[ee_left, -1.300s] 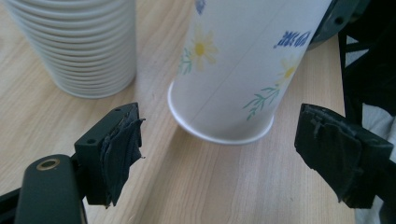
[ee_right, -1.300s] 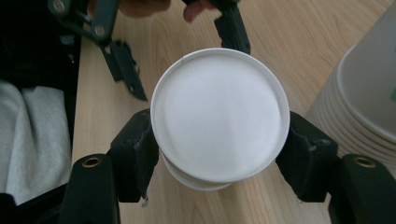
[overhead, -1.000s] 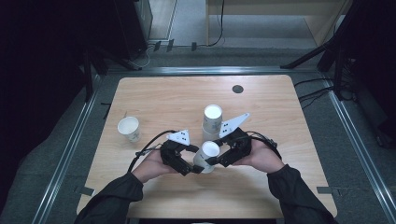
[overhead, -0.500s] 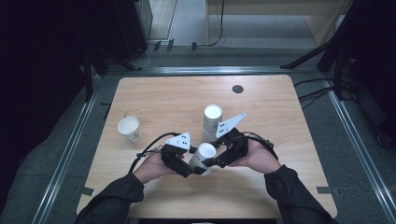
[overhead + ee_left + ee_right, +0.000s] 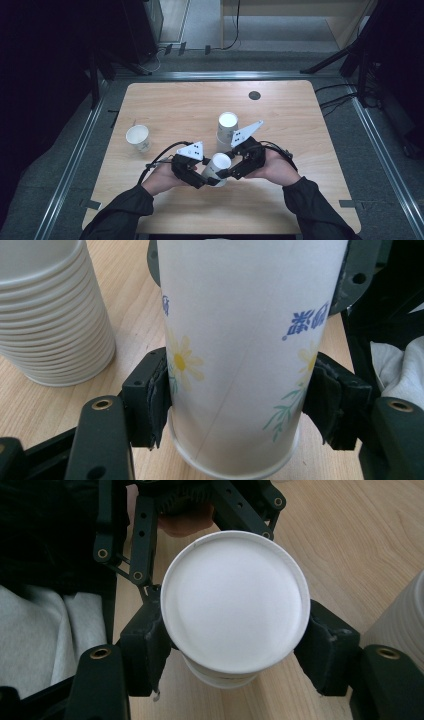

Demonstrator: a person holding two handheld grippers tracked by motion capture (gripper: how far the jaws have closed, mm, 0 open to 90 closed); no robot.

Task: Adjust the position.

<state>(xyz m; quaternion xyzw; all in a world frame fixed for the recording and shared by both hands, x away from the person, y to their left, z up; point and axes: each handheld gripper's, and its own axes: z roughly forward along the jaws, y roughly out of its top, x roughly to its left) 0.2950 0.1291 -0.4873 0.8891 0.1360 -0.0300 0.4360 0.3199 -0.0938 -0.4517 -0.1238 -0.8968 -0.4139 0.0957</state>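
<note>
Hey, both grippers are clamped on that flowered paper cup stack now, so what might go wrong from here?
1. The left gripper has just closed on the thin paper cup stack; its pads press both walls, so more squeeze may dent or crush it.
2. The right gripper grips the upturned base end; pulling apart unevenly might free several cups, or none.
3. The second stack stands close behind; a jerk could topple it.
</note>
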